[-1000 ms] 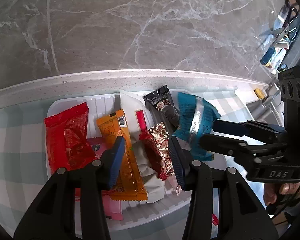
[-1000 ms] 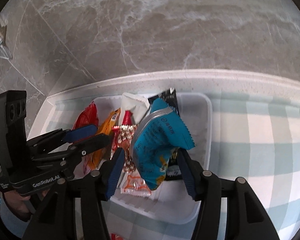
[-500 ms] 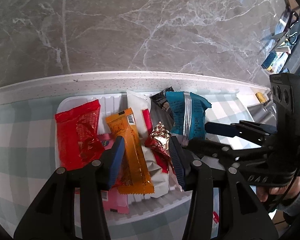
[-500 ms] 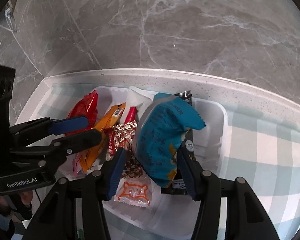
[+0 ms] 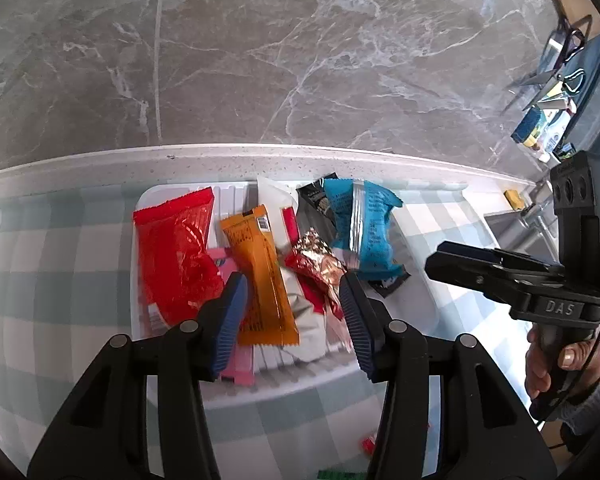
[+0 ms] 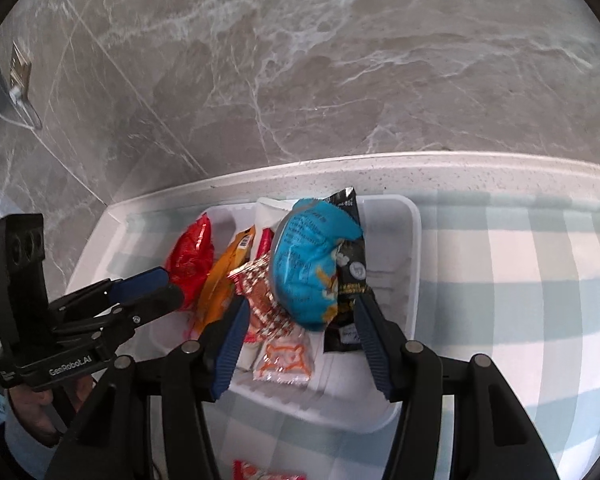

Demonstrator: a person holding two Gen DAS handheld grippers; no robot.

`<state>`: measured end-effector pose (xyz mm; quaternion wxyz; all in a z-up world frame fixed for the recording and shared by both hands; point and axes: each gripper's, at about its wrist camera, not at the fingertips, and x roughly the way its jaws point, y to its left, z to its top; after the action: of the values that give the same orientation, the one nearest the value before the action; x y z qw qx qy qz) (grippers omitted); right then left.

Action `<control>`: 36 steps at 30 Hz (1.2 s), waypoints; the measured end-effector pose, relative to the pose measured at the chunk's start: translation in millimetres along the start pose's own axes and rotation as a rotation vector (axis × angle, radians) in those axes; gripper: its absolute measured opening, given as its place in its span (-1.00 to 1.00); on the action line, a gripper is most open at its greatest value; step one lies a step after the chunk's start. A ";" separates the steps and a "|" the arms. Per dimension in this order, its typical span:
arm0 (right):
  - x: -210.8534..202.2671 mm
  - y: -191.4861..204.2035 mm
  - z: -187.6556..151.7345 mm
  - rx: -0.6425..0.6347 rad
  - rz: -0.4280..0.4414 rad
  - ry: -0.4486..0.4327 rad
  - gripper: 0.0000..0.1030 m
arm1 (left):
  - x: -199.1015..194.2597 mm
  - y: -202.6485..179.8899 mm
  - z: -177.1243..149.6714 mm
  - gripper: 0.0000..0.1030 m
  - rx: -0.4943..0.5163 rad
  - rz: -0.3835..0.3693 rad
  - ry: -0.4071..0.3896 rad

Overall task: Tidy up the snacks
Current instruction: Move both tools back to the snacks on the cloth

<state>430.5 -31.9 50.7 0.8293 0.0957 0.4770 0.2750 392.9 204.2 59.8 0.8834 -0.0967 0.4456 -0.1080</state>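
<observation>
A white tray (image 5: 420, 304) sits on the checked worktop (image 5: 40, 264) in the middle of both views, holding the snacks in a loose heap: a red packet (image 5: 172, 256) at the left, an orange bar (image 5: 260, 276) beside it, a gold-and-red foil sweet (image 5: 316, 260) in the middle, and a blue pouch (image 5: 360, 232) lying on top of a black packet (image 6: 350, 280) toward the right.

The left tool (image 5: 292, 312) hangs over the lower middle of the tray with its jaws partly apart; they have just been widening, and nothing is gripped between them. The right tool (image 6: 300, 332) also stands partly open and empty, the blue pouch lying on the pile beyond its tips rather than pinched.

The pouch looks like the weak spot to me: it is puffy and perched on slick wrappers, so a nudge from either tool could slide it toward the tray's right side. The two tools are close together, and reaching in at once could knock them together or scatter the foil sweet. A red wrapper (image 6: 260, 472) at the bottom edge, outside the tray, could easily be missed.
</observation>
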 end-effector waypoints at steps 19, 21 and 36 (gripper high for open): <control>-59.3 31.8 -96.6 -0.020 0.057 0.039 0.23 | -71.2 -16.3 -105.6 -0.06 0.077 0.026 0.069; -62.6 38.2 -111.6 -0.034 0.061 0.052 0.26 | -77.6 -19.8 -121.5 -0.06 0.095 0.037 0.080; -52.4 83.7 -211.1 -0.129 0.072 0.196 0.28 | -86.7 -31.0 -200.4 -0.06 0.133 0.073 0.177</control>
<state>201.2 -12.8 13.4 0.7727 0.0319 0.5334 0.3426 177.5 183.5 17.4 0.8484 -0.0115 0.5170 -0.1132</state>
